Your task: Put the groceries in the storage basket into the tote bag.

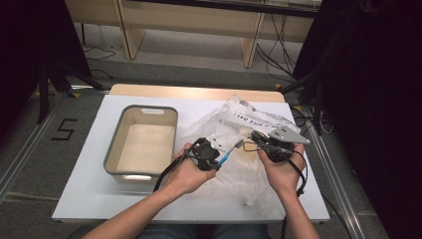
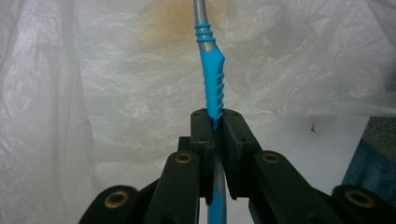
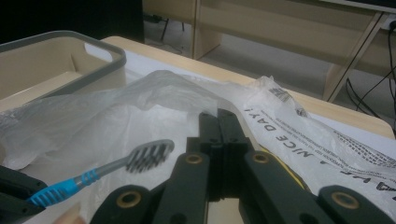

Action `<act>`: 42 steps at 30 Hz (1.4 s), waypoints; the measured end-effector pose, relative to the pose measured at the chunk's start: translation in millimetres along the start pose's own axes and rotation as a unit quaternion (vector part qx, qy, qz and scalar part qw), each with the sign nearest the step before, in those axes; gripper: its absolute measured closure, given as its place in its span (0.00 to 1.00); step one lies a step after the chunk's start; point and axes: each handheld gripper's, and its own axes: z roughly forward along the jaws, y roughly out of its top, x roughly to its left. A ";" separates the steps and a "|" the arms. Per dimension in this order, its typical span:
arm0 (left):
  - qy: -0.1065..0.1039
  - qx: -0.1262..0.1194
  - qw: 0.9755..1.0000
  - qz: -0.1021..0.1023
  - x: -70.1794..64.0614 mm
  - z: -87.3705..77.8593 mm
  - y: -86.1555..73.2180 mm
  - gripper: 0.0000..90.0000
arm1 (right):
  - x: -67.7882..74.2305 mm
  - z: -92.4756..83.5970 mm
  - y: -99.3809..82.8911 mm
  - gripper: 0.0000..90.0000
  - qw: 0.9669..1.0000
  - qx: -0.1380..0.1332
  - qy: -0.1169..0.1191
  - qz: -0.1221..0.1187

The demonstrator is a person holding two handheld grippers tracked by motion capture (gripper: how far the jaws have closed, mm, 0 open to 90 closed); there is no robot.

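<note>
My left gripper (image 1: 215, 158) is shut on a toothbrush (image 1: 230, 152) with a blue and grey handle. The bristle head points right, toward my right gripper (image 1: 257, 141). In the left gripper view the jaws (image 2: 215, 116) clamp the blue ribbed grip of the toothbrush (image 2: 214, 86). A crumpled clear plastic bag (image 1: 234, 117) lies under both grippers. My right gripper (image 3: 227, 115) has its jaws pressed together right at the bag (image 3: 154, 100); I cannot tell whether film is pinched. The toothbrush's head (image 3: 149, 156) hovers to its left.
A beige bin with a grey rim (image 1: 113, 145) stands empty on the left of the white table (image 1: 87, 169); its corner (image 3: 100, 44) shows beyond the bag. Wooden furniture legs and cables lie behind the table.
</note>
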 end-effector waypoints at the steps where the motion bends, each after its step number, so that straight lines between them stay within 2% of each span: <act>1: 0.002 0.001 1.000 0.001 -0.1 0.7 0.3 0.93 | 0.1 0.0 0.0 1.00 1.000 0.000 0.000 0.000; 12: 0.003 0.007 1.000 -0.005 -0.6 14.3 5.0 0.93 | 1.5 -0.4 1.0 1.00 1.000 -0.002 0.002 -0.002; 24: 0.011 0.031 0.999 -0.007 4.7 31.8 12.2 0.92 | 2.0 -0.3 1.2 1.00 1.000 -0.003 0.004 -0.004; 35: 0.016 0.048 0.998 -0.023 9.9 50.6 19.8 0.92 | 4.1 1.4 0.4 1.00 1.000 0.000 0.009 -0.005; 42: 0.019 0.045 0.998 -0.032 12.0 56.7 26.5 0.92 | 6.3 3.0 -0.4 1.00 1.000 0.004 0.013 -0.006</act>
